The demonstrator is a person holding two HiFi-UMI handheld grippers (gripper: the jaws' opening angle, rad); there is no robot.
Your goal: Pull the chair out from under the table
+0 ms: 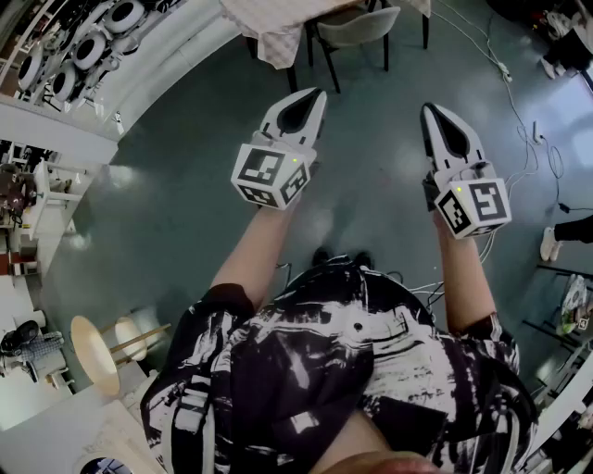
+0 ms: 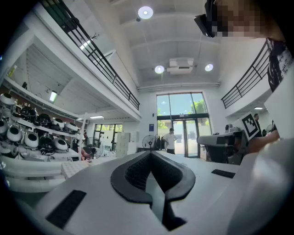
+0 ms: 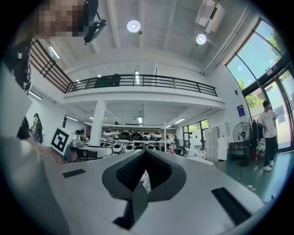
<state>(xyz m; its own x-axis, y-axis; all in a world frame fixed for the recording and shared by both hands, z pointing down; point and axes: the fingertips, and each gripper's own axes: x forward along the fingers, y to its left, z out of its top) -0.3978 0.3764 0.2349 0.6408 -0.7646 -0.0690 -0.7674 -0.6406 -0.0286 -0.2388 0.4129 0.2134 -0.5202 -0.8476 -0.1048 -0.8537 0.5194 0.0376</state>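
A grey chair [image 1: 358, 26] stands tucked against a table draped in a checked cloth [image 1: 271, 28] at the top of the head view, well beyond both grippers. My left gripper [image 1: 317, 93] is held out over the dark floor, its jaws pressed together with nothing between them. My right gripper [image 1: 429, 108] hangs beside it, likewise shut and empty. In the left gripper view the left gripper [image 2: 150, 153] points level into the hall. In the right gripper view the right gripper [image 3: 145, 151] points slightly upward. Neither touches the chair.
Shelves of round helmets [image 1: 85, 48] line the left wall. White cables [image 1: 515, 93] trail over the floor at the right, near a shoe [image 1: 549, 243]. A wooden stool [image 1: 96, 353] stands at the lower left. A person [image 3: 268, 134] and a fan [image 3: 240, 134] are by the windows.
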